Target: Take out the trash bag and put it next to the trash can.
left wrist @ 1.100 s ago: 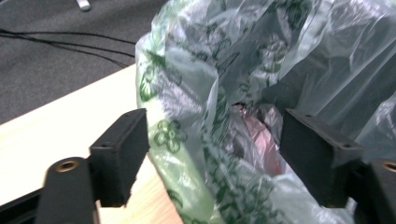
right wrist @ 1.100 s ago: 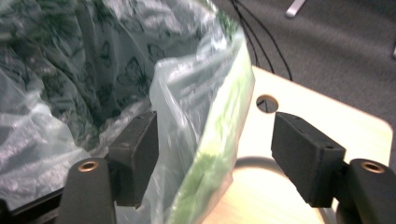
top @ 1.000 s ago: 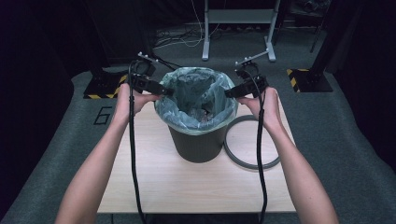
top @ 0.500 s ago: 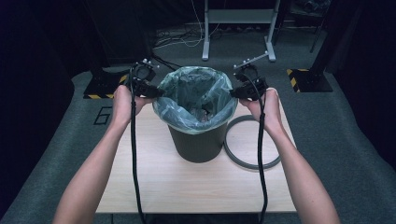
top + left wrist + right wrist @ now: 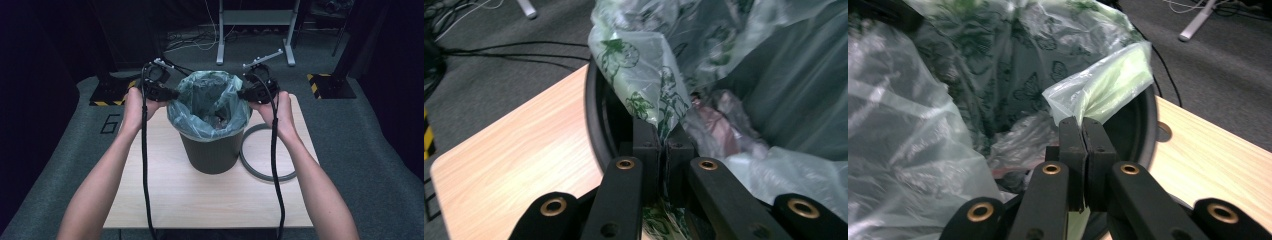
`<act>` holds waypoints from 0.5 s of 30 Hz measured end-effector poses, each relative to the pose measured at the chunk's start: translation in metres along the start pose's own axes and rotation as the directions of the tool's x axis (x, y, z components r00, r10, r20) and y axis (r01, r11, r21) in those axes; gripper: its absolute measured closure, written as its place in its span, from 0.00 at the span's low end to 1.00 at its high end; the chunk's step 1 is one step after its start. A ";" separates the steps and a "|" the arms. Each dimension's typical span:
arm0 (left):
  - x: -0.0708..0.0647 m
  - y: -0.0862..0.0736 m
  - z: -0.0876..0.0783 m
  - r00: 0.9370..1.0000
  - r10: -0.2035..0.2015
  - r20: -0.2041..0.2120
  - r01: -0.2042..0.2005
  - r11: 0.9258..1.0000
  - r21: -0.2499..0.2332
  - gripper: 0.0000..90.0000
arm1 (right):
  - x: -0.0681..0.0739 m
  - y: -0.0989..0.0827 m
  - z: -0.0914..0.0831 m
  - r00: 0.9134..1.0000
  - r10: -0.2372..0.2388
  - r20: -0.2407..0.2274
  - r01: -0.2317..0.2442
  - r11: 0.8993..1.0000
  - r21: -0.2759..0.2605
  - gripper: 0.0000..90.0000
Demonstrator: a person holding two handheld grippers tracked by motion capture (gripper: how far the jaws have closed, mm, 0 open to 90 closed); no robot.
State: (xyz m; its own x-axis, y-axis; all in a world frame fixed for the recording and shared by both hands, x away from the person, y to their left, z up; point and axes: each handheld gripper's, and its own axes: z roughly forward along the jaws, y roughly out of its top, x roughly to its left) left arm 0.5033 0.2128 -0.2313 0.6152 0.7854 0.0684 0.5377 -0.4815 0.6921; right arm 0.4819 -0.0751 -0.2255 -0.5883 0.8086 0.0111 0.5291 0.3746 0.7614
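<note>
Two grippers are in my hands, one on each side of the bin. My left gripper (image 5: 172, 94) has just been closing, and now its jaws are pinched tight on the green bin bag (image 5: 210, 102) at the left edge; in the left gripper view (image 5: 663, 150) the thin plastic with leaf prints sticks up from between them. My right gripper (image 5: 242, 93) has just been closing too, and it pinches a fold of the same bag at the right edge, seen close up in the right gripper view (image 5: 1082, 145).

The bag sits inside a dark round bin (image 5: 212, 152) in the middle of the wooden table (image 5: 165, 195). Its top stands up above the rim. Down inside the bag lies some crumpled rubbish (image 5: 724, 122), pink and white.

Just right of the bin, a grey ring (image 5: 265, 172) lies flat on the table under my right arm. A black cable (image 5: 145, 165) hangs from each gripper toward me. Past the table is grey floor with wires (image 5: 192, 42) and a metal stand (image 5: 255, 20).
</note>
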 end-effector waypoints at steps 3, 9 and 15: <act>-0.004 0.004 0.000 0.999 -0.002 0.040 0.002 1.000 -0.009 0.97 | 0.004 0.003 0.001 1.000 -0.006 -0.009 0.006 1.000 -0.009 0.99; -0.010 0.008 0.002 0.996 0.005 0.090 -0.004 1.000 -0.011 0.97 | 0.010 0.009 -0.002 0.999 -0.013 -0.033 0.012 1.000 -0.025 0.99; -0.013 0.011 0.002 0.992 0.006 0.124 -0.004 1.000 -0.018 0.97 | 0.017 0.014 -0.008 0.998 -0.027 -0.054 0.025 0.999 -0.037 0.99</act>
State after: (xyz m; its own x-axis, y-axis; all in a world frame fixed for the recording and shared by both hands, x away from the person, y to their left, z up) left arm 0.5024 0.1970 -0.2259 0.6856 0.7277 -0.0171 0.5248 -0.4779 0.7044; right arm 0.4741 -0.0598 -0.2098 -0.6348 0.7723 0.0253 0.4912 0.3780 0.7848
